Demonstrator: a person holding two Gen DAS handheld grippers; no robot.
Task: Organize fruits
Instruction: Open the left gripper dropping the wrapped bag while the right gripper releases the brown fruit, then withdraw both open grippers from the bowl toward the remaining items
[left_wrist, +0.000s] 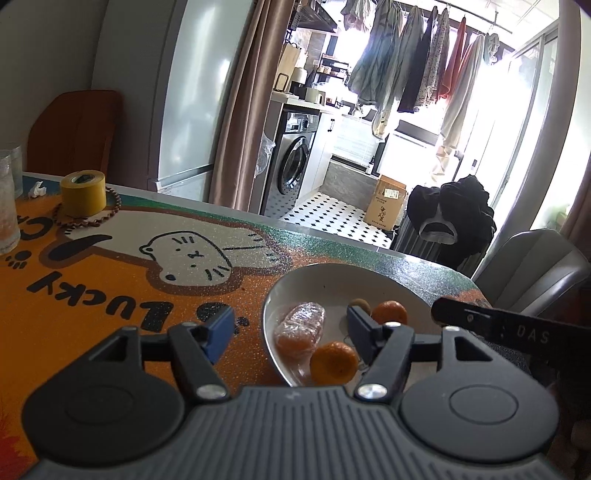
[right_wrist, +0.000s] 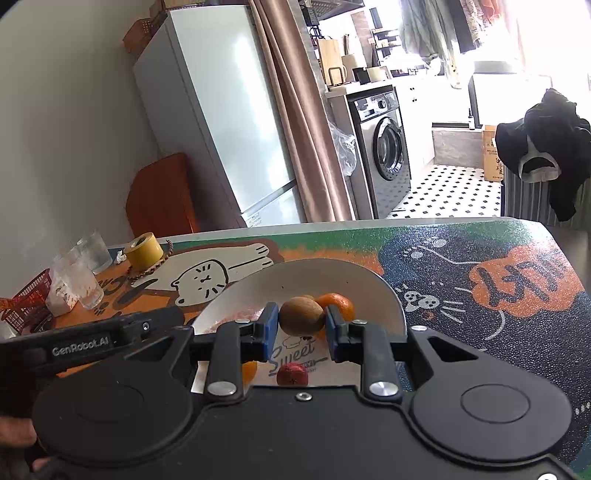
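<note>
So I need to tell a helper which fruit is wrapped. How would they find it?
Find the white bowl on the cartoon-cat tablecloth. Inside, on its left side, lies the wrapped fruit. Unlike the bare mandarins beside it, it sits in clear crinkled plastic.

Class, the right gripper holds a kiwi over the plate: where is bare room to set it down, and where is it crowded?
The plate's far half, beyond the wrapped fruit, is bare. Its near rim is crowded by an orange. The kiwi sits between the right gripper fingers.
</note>
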